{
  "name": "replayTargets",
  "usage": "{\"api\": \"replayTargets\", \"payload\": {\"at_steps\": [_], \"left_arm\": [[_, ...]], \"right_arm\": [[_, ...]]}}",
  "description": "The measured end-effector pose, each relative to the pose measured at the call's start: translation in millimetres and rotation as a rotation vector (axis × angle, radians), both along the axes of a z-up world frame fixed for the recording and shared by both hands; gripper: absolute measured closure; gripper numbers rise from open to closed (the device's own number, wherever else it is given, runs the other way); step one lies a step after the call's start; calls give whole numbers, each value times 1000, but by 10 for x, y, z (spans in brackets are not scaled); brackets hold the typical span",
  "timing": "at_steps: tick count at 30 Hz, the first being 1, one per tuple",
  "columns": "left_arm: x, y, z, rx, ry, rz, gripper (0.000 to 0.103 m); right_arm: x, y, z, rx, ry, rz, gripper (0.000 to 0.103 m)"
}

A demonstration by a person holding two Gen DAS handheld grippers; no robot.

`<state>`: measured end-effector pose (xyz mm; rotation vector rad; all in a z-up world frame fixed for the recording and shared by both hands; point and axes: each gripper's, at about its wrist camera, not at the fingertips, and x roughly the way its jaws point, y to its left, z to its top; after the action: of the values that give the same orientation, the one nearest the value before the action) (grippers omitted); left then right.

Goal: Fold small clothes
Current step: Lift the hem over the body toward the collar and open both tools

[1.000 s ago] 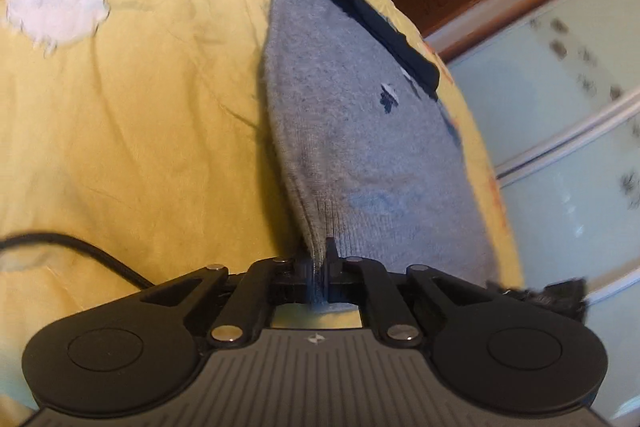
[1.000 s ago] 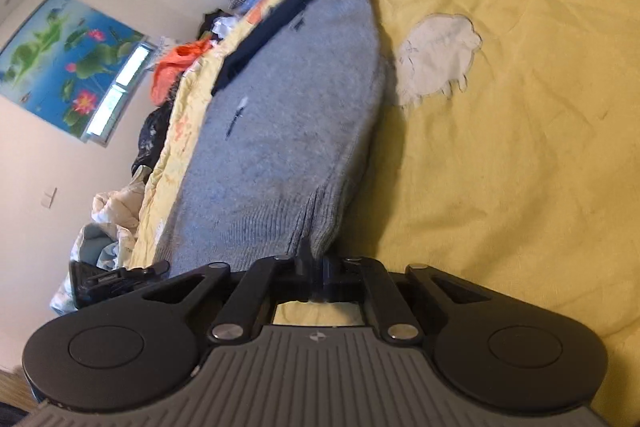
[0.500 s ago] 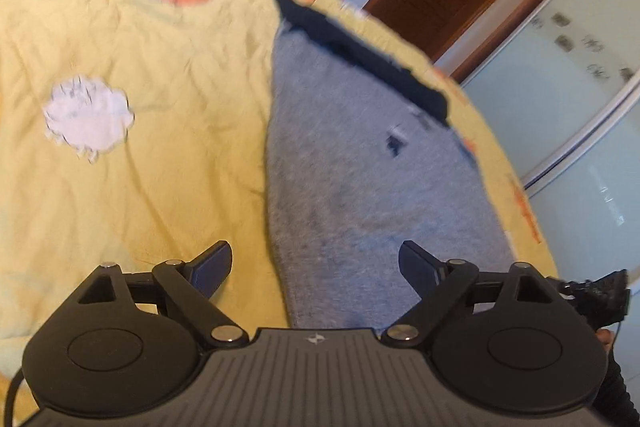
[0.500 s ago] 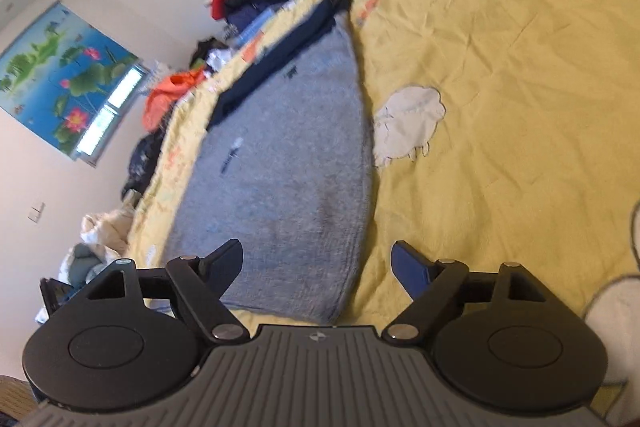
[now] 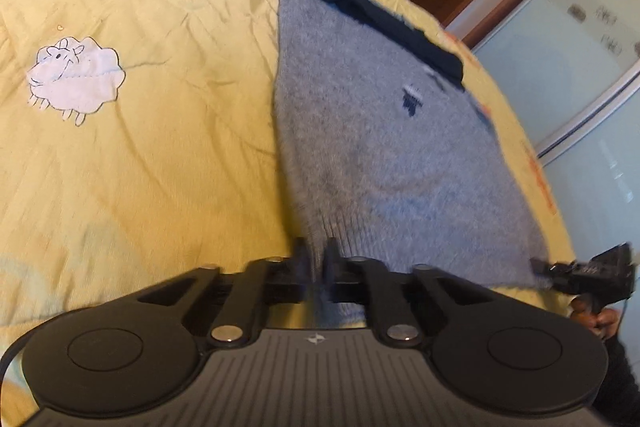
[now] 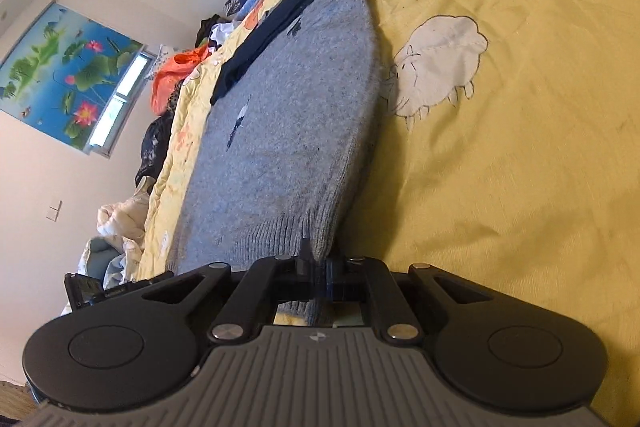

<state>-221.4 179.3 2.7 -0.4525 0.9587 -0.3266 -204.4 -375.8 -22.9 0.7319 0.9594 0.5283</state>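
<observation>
Now both grippers, apart half a second ago, are clamped on the near ribbed hem of the grey sweater [image 5: 384, 147]: the left gripper [image 5: 316, 259] at its left corner, the right gripper [image 6: 316, 267] at its right. The sweater lies flat along the yellow bedspread [image 5: 160, 107], so the fold toward its far dark collar [image 5: 372, 15] looks ready to begin.

grey knit sweater [image 5: 380, 147] with navy trim lies flat ahead of my fingers, its ribbed hem corners pinched between them.

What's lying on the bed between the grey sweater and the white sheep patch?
Nothing but bare yellow bedspread between the grey sweater and the sheep patch, in the left wrist view.
</observation>
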Motion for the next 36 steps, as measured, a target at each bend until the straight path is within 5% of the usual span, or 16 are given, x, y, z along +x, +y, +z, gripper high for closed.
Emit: {"api": "replayTargets", "payload": {"at_steps": [5, 12, 17, 28, 36], "left_arm": [[2, 24, 234, -36, -44, -24, 98], [209, 263, 636, -273, -147, 3, 98], [632, 304, 854, -338, -215, 48, 98], [2583, 87, 1023, -279, -314, 103, 98], [4151, 157, 551, -206, -273, 267, 98]], "right_arm": [[30, 11, 197, 34, -67, 1, 93], [181, -69, 521, 178, -175, -35, 93], [603, -146, 759, 261, -247, -87, 93], [2688, -250, 827, 300, -255, -186, 93], [4316, -330, 139, 228, -87, -335, 92]]}}
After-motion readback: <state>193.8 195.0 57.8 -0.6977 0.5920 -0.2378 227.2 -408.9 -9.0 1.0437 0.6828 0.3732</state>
